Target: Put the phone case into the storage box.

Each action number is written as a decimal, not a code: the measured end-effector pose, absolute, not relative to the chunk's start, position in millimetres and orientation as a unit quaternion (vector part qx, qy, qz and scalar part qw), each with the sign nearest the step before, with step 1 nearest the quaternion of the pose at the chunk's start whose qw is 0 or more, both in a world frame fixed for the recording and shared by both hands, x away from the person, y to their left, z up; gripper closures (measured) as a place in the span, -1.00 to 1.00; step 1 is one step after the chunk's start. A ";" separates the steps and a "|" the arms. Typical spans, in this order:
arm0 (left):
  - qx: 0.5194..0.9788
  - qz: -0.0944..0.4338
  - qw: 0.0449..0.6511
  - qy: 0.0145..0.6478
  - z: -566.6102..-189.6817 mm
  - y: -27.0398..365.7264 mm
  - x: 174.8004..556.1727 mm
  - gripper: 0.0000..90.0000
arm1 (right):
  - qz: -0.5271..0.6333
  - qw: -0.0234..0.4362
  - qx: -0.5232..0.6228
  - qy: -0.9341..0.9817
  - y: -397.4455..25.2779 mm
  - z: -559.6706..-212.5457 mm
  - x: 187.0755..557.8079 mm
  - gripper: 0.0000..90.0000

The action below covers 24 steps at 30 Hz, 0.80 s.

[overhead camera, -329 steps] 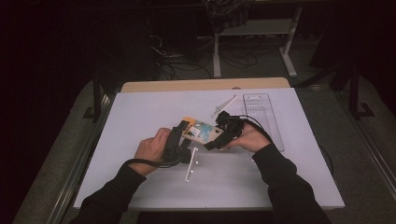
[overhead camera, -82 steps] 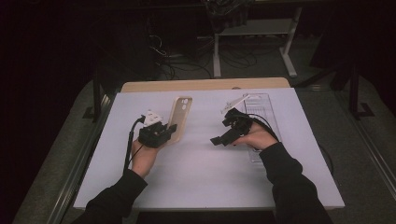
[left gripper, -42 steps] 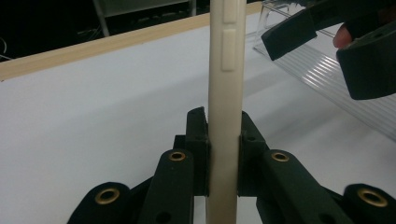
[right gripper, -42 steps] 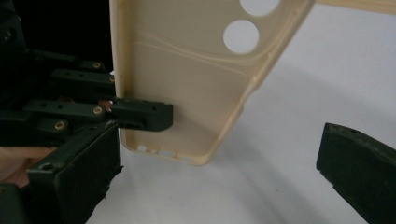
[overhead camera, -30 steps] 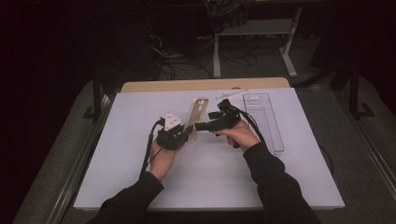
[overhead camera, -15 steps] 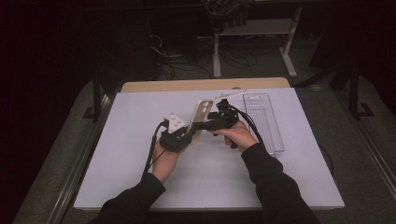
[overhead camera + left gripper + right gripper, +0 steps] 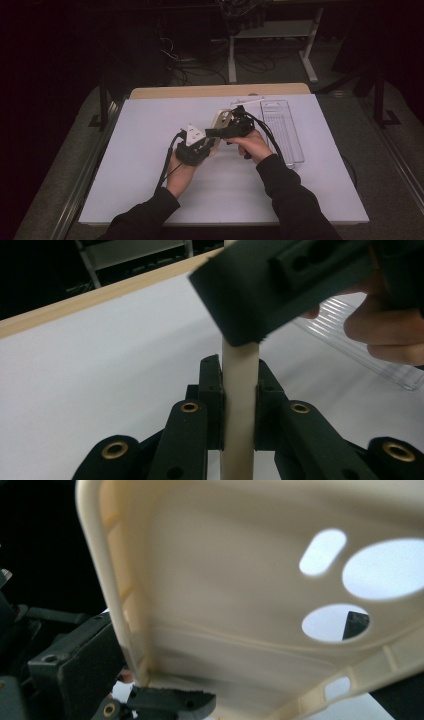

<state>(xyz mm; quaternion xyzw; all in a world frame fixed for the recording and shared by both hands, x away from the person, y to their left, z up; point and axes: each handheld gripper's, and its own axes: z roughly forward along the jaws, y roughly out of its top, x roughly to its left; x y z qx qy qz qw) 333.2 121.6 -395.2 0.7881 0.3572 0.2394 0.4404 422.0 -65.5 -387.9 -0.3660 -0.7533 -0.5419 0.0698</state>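
Observation:
A cream phone case (image 7: pixel 218 120) with camera cut-outs is held up over the middle of the white table sheet. My left gripper (image 7: pixel 211 145) is shut on its lower edge; in the left gripper view the case's thin wall (image 7: pixel 240 390) is pinched between both black jaws. My right gripper (image 7: pixel 210 132) comes in from the right at the same case. In the right gripper view the case's inner side (image 7: pixel 225 580) is very close, with one jaw below it and the other seen through a round hole, so the jaws straddle it with a gap.
A clear ribbed plastic tray (image 7: pixel 282 130) lies on the sheet to the right, also behind the right hand (image 7: pixel 350 335). The white sheet (image 7: pixel 125 150) covers a wooden table (image 7: pixel 215 91). Dark floor, cables and a stand lie beyond.
The left gripper has carried the case rightward to the table's middle. The right gripper has moved left to meet it and now has its jaws around the case.

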 end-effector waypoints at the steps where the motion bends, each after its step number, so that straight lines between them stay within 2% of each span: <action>1: 0.786 0.239 0.444 0.357 -395.9 120.6 333.1 0.75 | -0.543 0.070 -0.366 -0.752 -65.5 -388.1 422.3 -1.00; 12: 0.784 0.238 0.445 0.361 -398.9 118.3 332.3 0.76 | -0.534 0.081 -0.373 -0.754 -65.5 -393.2 423.9 -1.00; 24: 0.791 0.241 0.434 0.358 -399.8 119.3 334.2 0.75 | -0.533 0.078 -0.376 -0.754 -67.7 -391.1 423.4 -0.88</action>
